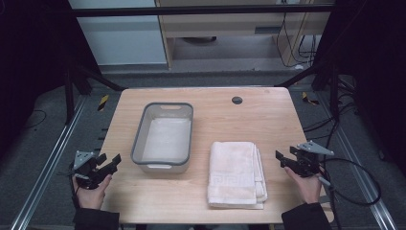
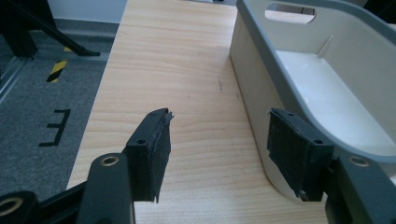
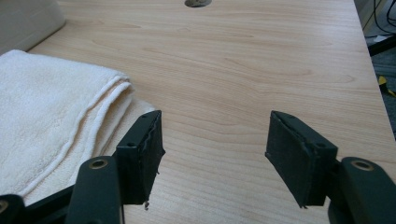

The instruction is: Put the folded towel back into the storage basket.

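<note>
Folded towel (image 1: 235, 173): cream terry, rectangular; grey-rimmed plastic bin (image 1: 163, 138) beside, apart.

A light wooden table (image 1: 268, 124) occupies the centre of the high view, with a round dark grommet hole (image 1: 237, 100) near its upper edge. Metal floor rails (image 1: 48, 167) run along the left and right sides of the frame over grey carpet. Yellow-and-black hazard tape (image 1: 103, 102) marks the floor at upper left of the table.

High view: above the near edge, looking forward and down over the whole table (image 1: 268, 103).
Left gripper view: low, close beside the basin (image 2: 289, 42).
Right gripper view: low, close beside the towel (image 3: 42, 107).
Shared: tabletop, basin, towel.
</note>
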`<control>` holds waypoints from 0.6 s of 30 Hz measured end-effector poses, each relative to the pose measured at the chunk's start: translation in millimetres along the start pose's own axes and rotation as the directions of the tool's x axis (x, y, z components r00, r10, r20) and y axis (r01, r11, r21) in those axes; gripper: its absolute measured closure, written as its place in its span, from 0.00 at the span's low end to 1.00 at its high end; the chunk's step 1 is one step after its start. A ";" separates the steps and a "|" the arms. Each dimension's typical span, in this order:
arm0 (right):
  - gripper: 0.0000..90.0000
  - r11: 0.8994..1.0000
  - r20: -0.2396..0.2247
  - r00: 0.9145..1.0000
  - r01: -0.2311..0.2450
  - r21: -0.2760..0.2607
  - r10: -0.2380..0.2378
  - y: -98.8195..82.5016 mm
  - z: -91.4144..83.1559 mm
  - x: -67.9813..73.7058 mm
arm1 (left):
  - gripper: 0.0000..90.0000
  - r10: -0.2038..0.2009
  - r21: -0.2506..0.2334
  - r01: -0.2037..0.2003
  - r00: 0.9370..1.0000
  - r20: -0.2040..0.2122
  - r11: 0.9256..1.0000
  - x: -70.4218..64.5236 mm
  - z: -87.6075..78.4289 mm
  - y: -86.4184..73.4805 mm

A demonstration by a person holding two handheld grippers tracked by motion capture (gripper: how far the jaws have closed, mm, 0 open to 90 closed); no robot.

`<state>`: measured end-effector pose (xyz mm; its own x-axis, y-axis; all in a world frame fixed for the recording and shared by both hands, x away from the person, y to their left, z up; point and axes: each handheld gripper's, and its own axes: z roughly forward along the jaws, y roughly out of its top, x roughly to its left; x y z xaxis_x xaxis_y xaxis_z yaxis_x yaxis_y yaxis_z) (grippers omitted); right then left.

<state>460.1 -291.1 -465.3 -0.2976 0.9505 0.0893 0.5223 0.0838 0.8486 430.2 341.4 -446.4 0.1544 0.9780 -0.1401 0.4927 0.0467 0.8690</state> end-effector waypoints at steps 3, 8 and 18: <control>0.40 1.000 -0.003 1.000 0.006 -0.001 -0.006 0.2 0.1 0.1 | 0.43 0.003 -0.002 -0.003 1.000 0.006 1.000 -2.3 -0.8 1.2; 0.40 1.000 -0.018 1.000 0.020 -0.011 -0.021 3.7 -1.9 2.5 | 0.43 0.007 -0.016 -0.007 1.000 0.021 1.000 -7.6 -4.4 5.1; 0.40 0.999 -0.039 0.999 0.028 -0.036 -0.029 13.6 -6.9 4.7 | 0.42 0.040 -0.028 -0.039 0.998 0.048 0.999 -20.1 -6.6 13.2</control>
<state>460.4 -287.6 -449.7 -0.3440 0.9351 0.0849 0.4848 0.0995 0.8690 427.9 323.7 -428.9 0.2151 0.9682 -0.1278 0.4621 0.0143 0.8867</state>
